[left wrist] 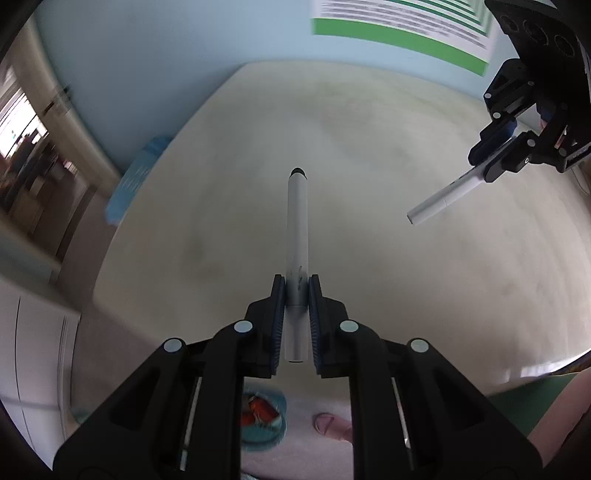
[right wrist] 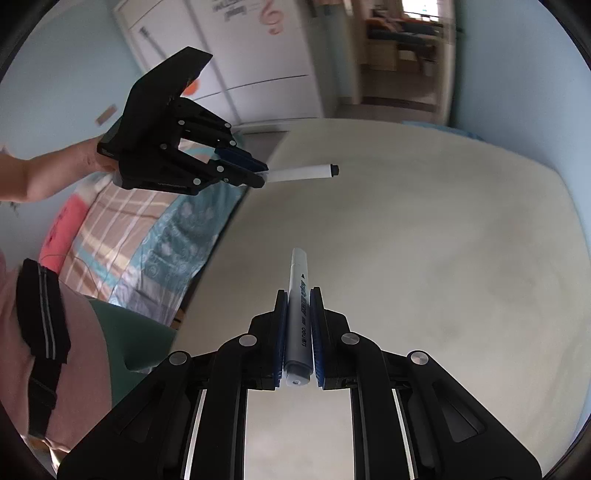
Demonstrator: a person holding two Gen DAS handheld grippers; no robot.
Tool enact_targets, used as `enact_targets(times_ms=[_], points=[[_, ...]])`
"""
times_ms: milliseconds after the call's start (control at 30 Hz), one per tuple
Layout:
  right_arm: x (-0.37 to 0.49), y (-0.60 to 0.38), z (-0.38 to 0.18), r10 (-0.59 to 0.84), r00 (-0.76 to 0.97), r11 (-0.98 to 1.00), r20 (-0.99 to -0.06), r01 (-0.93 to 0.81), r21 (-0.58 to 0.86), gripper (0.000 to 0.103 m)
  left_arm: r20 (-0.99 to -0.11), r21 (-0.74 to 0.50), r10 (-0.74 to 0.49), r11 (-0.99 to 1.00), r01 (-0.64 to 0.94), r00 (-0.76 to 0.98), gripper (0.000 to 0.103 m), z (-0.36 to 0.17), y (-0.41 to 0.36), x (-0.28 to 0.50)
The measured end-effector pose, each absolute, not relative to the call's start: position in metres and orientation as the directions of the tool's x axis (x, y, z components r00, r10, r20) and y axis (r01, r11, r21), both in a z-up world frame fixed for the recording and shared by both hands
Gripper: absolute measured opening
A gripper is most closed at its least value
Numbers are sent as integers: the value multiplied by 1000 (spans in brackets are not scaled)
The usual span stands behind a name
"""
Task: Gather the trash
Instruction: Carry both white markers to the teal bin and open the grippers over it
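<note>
My left gripper (left wrist: 296, 282) is shut on a white marker with a black tip (left wrist: 297, 229), which points forward above the pale table (left wrist: 369, 147). The same gripper (right wrist: 258, 173) and its marker (right wrist: 306, 172) show at upper left in the right wrist view. My right gripper (right wrist: 298, 295) is shut on a grey-white marker with printed lettering (right wrist: 298, 295), held above the table (right wrist: 424, 240). In the left wrist view the right gripper (left wrist: 496, 162) is at upper right, and its marker (left wrist: 439, 201) sticks out down-left.
A blue container with red scraps (left wrist: 264, 415) sits below the left gripper at the table's near edge. A bed with a checked and blue patterned cover (right wrist: 147, 240) lies left of the table. A green-and-white poster (left wrist: 402, 29) hangs on the wall. White cabinets (right wrist: 251, 55) stand behind.
</note>
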State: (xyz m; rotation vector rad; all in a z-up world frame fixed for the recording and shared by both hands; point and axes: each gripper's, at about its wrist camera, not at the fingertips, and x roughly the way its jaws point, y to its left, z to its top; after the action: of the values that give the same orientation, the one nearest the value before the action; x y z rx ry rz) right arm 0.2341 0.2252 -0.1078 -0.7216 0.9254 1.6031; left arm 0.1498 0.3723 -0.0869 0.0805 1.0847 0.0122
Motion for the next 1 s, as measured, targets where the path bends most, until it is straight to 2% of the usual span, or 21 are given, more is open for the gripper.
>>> enact_targets(times_ms=[300,467,700,1000], points=[[130,381,-128,401,-398,-365,-825,-896,254,13,-913,57,158,962,-267,377,11,-113,473,15],[63,454,-169,310,-476,-431,-823,-842,324,13,-938,1,143,912,-409,315,11,-150,519,-51],[-2,517,-225,196,-502,-435,-842,-814,385,13,-966,-64,69,871,-487,250,11,-217,564,-122],[-20,561,-329,42,-450,-249,-892,-869,427,13,-980,-131,-35,854,-503,195,11,-305,610,-143]])
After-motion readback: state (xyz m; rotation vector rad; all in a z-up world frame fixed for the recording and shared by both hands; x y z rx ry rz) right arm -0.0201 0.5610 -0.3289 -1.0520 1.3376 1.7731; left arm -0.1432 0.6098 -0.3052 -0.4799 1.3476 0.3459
